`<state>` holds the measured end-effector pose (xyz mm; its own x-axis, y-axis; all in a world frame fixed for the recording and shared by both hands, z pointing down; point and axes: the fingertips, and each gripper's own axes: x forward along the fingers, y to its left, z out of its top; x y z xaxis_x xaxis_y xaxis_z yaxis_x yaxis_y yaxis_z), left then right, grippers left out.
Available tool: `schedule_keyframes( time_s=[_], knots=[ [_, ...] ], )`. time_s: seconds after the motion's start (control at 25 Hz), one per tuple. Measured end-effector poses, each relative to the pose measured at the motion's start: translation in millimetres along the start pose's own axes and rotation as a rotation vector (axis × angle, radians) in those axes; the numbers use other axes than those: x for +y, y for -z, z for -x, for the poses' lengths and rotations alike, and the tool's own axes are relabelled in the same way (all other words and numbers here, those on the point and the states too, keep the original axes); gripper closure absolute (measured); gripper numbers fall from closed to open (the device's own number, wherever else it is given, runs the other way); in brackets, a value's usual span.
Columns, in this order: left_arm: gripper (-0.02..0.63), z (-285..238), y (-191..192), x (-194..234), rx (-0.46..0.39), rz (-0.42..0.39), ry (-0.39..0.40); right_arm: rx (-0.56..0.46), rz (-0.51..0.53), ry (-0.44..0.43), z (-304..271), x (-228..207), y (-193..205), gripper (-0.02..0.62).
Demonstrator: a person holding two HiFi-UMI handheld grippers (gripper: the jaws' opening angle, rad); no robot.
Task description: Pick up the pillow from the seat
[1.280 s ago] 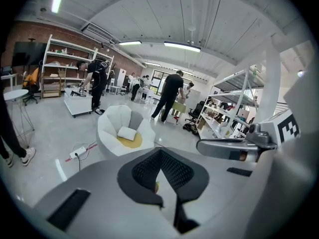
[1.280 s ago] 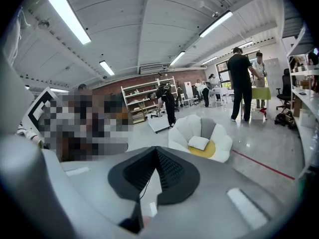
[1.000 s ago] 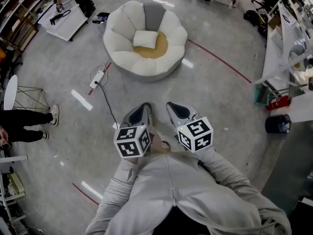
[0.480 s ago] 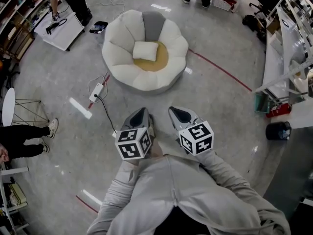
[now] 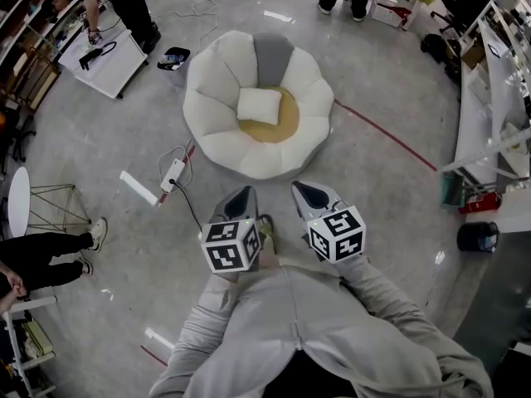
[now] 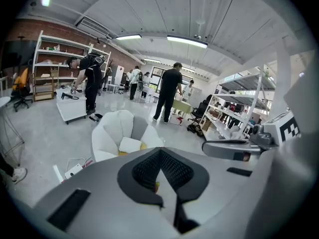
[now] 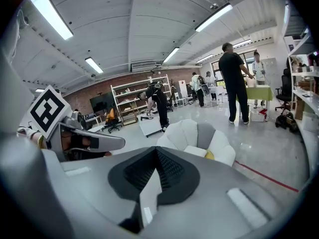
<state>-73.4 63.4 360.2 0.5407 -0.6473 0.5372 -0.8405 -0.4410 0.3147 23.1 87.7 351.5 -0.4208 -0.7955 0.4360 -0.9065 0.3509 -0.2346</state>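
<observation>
**Approach phase: pillow not yet reached.**
The pillow (image 5: 259, 104) lies centred on the petal-shaped seat (image 5: 217, 116), which now appears nearer than a second ago. The left gripper (image 5: 242, 199) and right gripper (image 5: 305, 196) are both clenched, empty and well short of it.

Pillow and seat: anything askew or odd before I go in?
The pillow lies flat in the middle of the flower-shaped seat, nothing askew. Only a corded power strip lies loose on the floor beside the seat.
</observation>
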Motion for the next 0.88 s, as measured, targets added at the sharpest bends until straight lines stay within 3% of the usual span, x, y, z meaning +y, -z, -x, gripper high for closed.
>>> schedule_keyframes(
  time_s=[0.52, 0.88],
  knots=[
    [0.601, -82, -74, 70, 0.03, 0.009, 0.033, 0.011, -0.018, 0.042, -106, -37, -57, 0.595],
    [0.601, -127, -93, 95, 0.073, 0.013, 0.065, 0.026, -0.036, 0.068, -154, -55, -78, 0.595]
  ],
)
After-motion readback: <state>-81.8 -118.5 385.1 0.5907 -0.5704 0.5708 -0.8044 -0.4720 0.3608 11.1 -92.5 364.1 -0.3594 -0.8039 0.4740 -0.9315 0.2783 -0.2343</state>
